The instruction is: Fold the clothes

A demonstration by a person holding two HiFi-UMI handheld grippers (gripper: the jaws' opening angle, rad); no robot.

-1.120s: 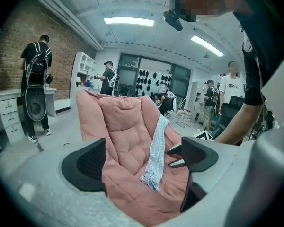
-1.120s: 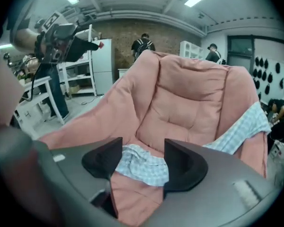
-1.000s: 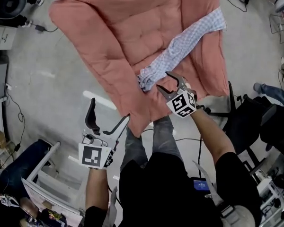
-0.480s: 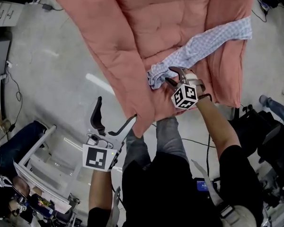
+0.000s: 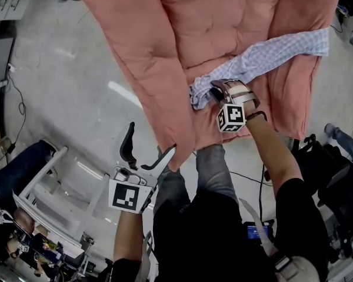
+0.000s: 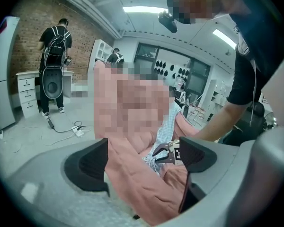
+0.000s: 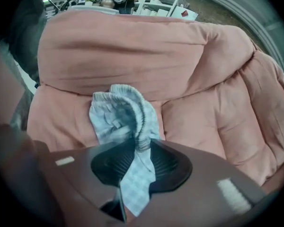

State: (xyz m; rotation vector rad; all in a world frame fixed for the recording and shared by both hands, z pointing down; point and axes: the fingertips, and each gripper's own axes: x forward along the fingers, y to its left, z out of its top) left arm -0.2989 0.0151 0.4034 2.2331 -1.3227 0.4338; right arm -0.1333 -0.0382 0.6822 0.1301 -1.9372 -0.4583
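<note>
Right gripper: my jaws, just closing, pinch the checked garment between them.
Left gripper: my jaws apart, pink quilt ahead.

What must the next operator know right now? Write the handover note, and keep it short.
Right gripper: jaws have just been closing and now pinch the elastic end of the blue-checked garment.
Left gripper: open, empty, near the pink quilt's lower corner.
The garment lies stretched out, unfolded, on the quilt, which is spread on the floor.
Done: one end grasped. Left: every fold.
</note>
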